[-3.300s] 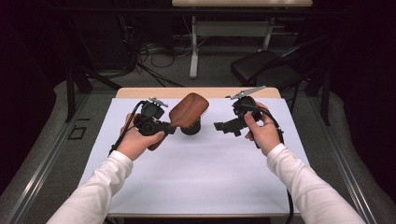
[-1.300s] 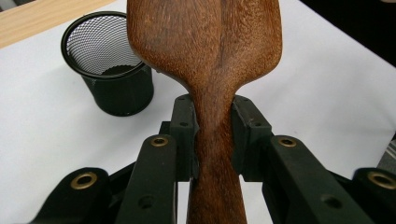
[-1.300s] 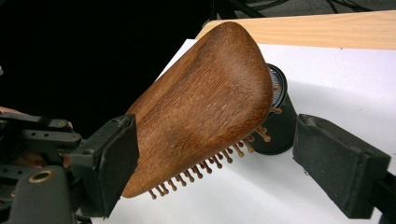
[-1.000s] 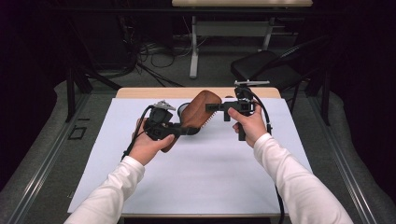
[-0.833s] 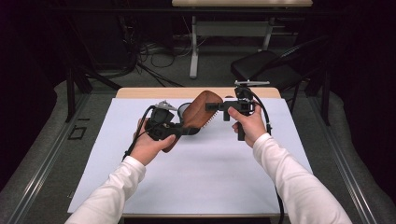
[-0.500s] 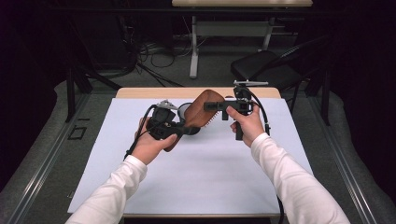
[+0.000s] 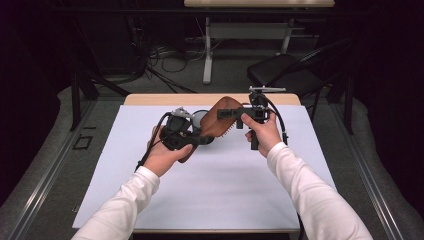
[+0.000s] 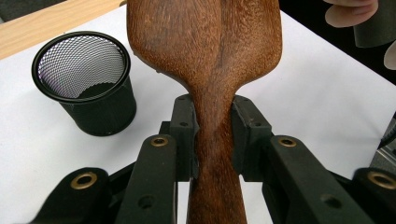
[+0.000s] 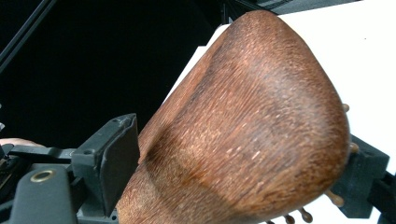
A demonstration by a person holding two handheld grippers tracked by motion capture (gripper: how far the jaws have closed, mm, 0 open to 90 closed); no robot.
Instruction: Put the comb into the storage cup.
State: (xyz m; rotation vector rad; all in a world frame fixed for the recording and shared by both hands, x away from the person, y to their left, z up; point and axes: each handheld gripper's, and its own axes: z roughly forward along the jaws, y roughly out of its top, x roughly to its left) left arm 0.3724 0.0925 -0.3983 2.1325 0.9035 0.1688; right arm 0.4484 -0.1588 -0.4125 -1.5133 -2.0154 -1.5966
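Left gripper [image 7: 200,140]: its jaws are clamped on the narrow neck of the wooden hairbrush [image 7: 212,125], seen plainly in the left gripper view, where both pads press the handle [image 8: 215,154] from either side.
Mesh cup [image 7: 202,120]: a black wire pen cup standing upright on the white table cover [image 7: 215,200], just behind the left gripper and partly hidden by the brush.
Hairbrush, where: held up off the table between the two grippers, near the far middle of the cover, handle toward the left hand and head toward the right.
Hairbrush, looks: dark reddish-brown wood with visible grain, a broad oval paddle head [image 9: 252,121] with a smooth rounded back narrowing into a slim handle; small wooden pins with ball tips [image 9: 306,215] peek out from the underside.
Right gripper [image 7: 225,113]: its jaws stand either side of the wide head, one pad at the back edge and the other against the pin side; whether they already press I cannot tell.
Step in hand: likely a hand-over of the brush from left to right, both grippers on or around it.
Next move: probably the right one must take firm hold of the head before the left lets go of the handle; the rounded back could slip, so the grip should be square.
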